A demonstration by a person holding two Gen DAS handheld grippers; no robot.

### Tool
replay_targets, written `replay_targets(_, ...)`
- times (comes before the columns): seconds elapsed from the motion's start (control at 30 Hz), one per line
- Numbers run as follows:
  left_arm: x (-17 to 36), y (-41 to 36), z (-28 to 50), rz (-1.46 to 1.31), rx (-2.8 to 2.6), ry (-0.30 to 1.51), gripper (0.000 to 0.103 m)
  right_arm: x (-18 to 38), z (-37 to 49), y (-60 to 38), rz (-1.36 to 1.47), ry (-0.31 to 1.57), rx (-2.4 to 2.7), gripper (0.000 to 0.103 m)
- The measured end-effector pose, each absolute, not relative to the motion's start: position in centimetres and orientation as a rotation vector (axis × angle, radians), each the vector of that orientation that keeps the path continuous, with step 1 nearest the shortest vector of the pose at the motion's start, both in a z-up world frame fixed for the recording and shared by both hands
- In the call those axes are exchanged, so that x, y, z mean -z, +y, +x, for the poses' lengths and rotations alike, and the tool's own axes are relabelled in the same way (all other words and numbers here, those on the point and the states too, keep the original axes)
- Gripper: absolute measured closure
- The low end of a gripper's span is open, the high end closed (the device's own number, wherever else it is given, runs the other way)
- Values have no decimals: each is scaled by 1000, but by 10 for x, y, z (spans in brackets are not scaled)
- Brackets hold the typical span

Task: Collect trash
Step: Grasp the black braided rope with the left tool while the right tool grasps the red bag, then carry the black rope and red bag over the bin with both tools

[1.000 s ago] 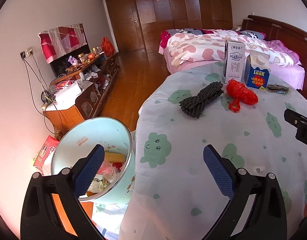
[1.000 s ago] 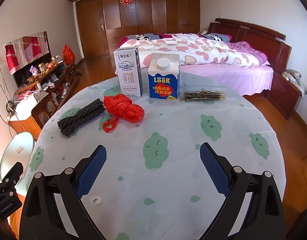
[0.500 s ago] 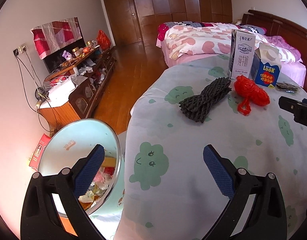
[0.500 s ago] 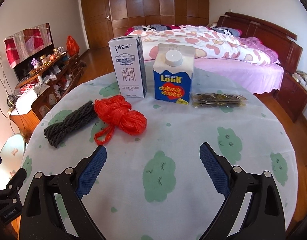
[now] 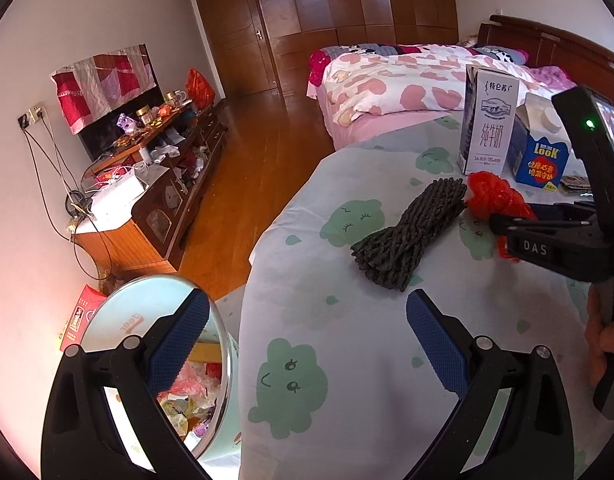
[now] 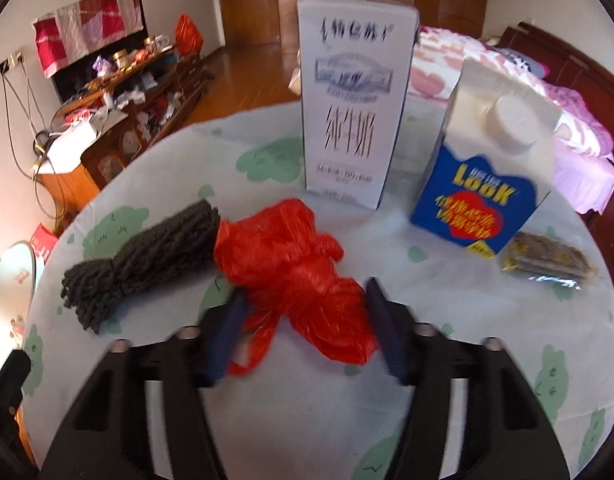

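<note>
right gripper [image 6: 303, 320] is open, its fingers on both sides of the red bag [image 6: 295, 276] on the table [image 6: 447, 360]. left gripper [image 5: 307, 340] is open and holds nothing, near the bin [image 5: 215, 432].

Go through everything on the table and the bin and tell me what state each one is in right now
Red plastic bag bundle: lying on table, between right gripper jaws, not yet pinched.
Dark grey knotted rope bundle: lying flat, untouched.
White tall milk carton: upright.
Blue Look carton: upright, cap on.
Clear snack wrapper: lying flat.
Pale green trash bin: open, partly filled.
Left gripper: open, empty.
</note>
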State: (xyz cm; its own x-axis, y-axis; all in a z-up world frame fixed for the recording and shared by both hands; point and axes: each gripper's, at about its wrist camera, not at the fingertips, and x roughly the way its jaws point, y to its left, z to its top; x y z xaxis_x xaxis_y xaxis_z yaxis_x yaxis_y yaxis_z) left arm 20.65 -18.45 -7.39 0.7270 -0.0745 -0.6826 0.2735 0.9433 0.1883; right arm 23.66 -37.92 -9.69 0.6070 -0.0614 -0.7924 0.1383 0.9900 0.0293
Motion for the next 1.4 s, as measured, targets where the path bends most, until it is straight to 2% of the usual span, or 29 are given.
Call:
replay_targets(0.07, 73, -191, 211, 291, 212, 727, 6, 95, 226, -383, 105, 901, 110, 72)
replay_targets(0.23, 75, -217, 226, 322, 264, 707, 7, 80, 168, -417, 187, 852, 212, 73)
replay_targets(0.37, 87, -246, 242, 344, 330, 726, 17, 83, 136, -442, 250, 879, 264, 73)
replay_targets(0.53, 114, -272, 257, 395, 365, 840, 45, 98, 116, -465, 293, 876, 294, 72)
replay_targets(0.6, 116, -271, 259, 386, 369, 848, 65, 96, 116, -472, 275, 870, 303, 72)
replay_targets(0.67, 115, -269, 259, 372, 374, 848, 76, 97, 120, -476, 262, 877, 306, 70)
replay_targets(0.8, 110, -264, 254, 332, 366, 825, 79, 95, 123, -469, 207, 882, 335, 69)
replay_targets(1.4, 77, -206, 167, 269, 261, 768, 80, 104, 141, -451, 168, 870, 363, 67)
